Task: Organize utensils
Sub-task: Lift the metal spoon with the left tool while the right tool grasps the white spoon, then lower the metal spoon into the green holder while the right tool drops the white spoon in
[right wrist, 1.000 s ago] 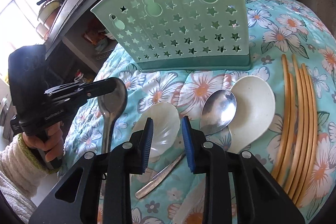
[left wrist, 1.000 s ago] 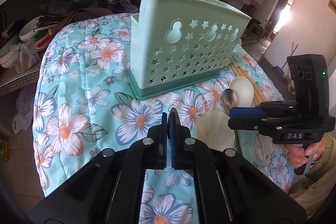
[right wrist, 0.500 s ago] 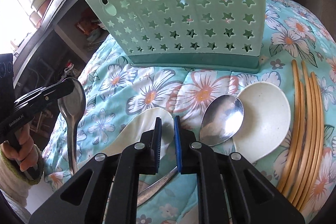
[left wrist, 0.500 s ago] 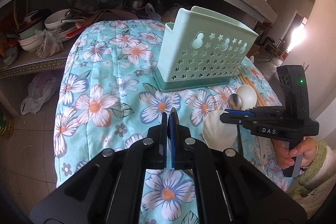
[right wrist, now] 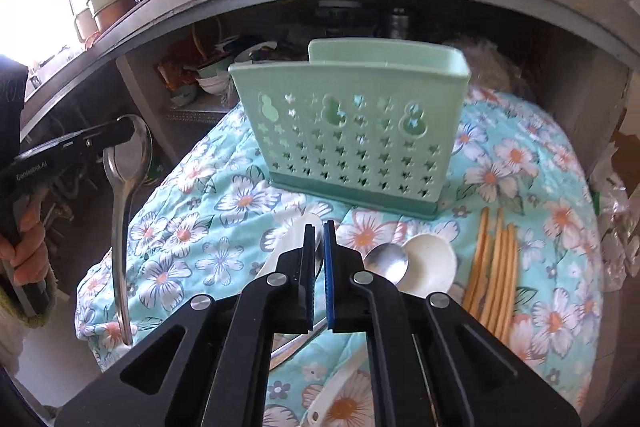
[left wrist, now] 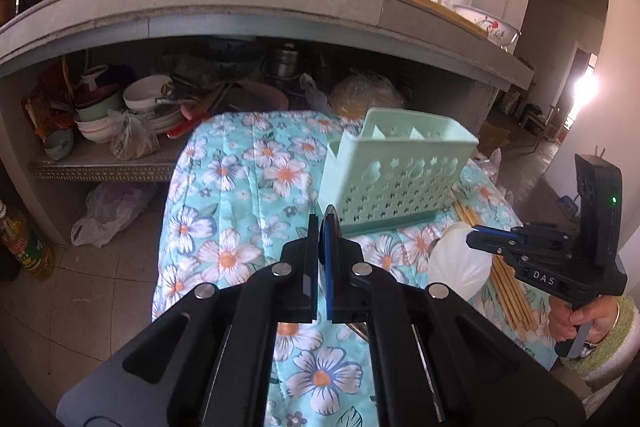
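Right wrist view shows the left gripper (right wrist: pixel 120 135) clenched on the bowl of a metal spoon (right wrist: pixel 124 187), held in the air off the left edge of the floral cloth (right wrist: pixel 540 227), handle hanging down. Mint utensil holder (right wrist: pixel 352 131) stands upright on the cloth; before it lie a second metal spoon (right wrist: pixel 386 258) overlapping a white spoon (right wrist: pixel 434 263), with chopsticks (right wrist: pixel 496 267) to their right. Right gripper (right wrist: pixel 319 239) has its jaws nearly together; whether they pinch anything I cannot tell

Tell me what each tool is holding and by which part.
Left tool grips a metal spoon at its bowl, handle hanging down. Right tool is closed on a white spoon, apparently at its handle.
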Tool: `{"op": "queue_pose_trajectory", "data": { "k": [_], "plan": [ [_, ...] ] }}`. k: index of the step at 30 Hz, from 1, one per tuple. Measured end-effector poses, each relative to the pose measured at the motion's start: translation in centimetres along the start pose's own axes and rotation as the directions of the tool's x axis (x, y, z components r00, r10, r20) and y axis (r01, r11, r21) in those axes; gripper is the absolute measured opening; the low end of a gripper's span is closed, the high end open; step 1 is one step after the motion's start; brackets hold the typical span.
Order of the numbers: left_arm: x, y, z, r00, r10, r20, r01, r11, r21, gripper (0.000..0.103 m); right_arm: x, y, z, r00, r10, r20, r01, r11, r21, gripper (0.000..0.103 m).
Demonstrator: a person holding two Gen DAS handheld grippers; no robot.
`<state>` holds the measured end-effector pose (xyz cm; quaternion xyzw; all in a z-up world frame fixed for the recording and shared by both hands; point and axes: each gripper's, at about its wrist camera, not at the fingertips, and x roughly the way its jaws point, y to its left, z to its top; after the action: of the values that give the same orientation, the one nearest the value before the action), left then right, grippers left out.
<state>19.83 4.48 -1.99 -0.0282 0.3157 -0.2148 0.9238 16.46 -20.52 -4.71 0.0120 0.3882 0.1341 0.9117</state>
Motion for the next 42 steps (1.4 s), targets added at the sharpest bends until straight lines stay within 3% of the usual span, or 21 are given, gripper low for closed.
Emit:
{"op": "queue_pose_trajectory", "data": {
  "k": [4,8,15,18,20,23,29,42],
  "plan": [
    [-1.7,-0.5,3.8,0.994,0.043,0.098,-0.042,0.999,-0.012,0.002,-3.4,-0.7,2.0,0.992,-0.07,0.102,0.076,0.995,-0.057,0.002],
    [-3.5,-0.9,8.4,0.972,0.086,0.219,-0.081,0.996,-0.034,0.002,-7.1,-2.3,5.1,0.972,-0.098,0.214,0.116,0.991,-0.07,0.002],
    [-4.3,-2.0,15.2,0.915,0.153,0.374,-0.131,0.988,-0.085,0.002,-12.5,-5.1,11.8,0.895,-0.148,0.421,0.19,0.98,-0.06,0.002],
    [-2.5,-2.2,17.0,0.903,0.189,0.386,-0.168,0.982,-0.088,0.002,-13.1,-6.1,13.8,0.861,-0.164,0.482,0.207,0.978,-0.037,0.002],
    [-0.8,-2.4,17.6,0.901,0.206,0.381,-0.194,0.979,-0.07,0.002,-12.7,-6.6,14.9,0.853,-0.169,0.494,0.208,0.978,-0.025,0.002],
    [1.9,-2.7,17.8,0.912,0.2,0.359,-0.198,0.979,-0.042,0.002,-10.6,-7.7,16.0,0.852,-0.186,0.489,0.226,0.974,-0.024,0.002],
    [6.8,-3.5,16.6,0.92,0.245,0.307,-0.27,0.962,0.041,0.002,-6.5,-9.3,16.6,0.875,-0.189,0.446,0.219,0.976,-0.015,0.002],
    [10.3,-4.0,14.2,0.916,0.289,0.277,-0.335,0.933,0.135,0.002,-3.4,-8.5,15.4,0.887,-0.186,0.422,0.239,0.968,-0.076,0.002]
  ]
}}
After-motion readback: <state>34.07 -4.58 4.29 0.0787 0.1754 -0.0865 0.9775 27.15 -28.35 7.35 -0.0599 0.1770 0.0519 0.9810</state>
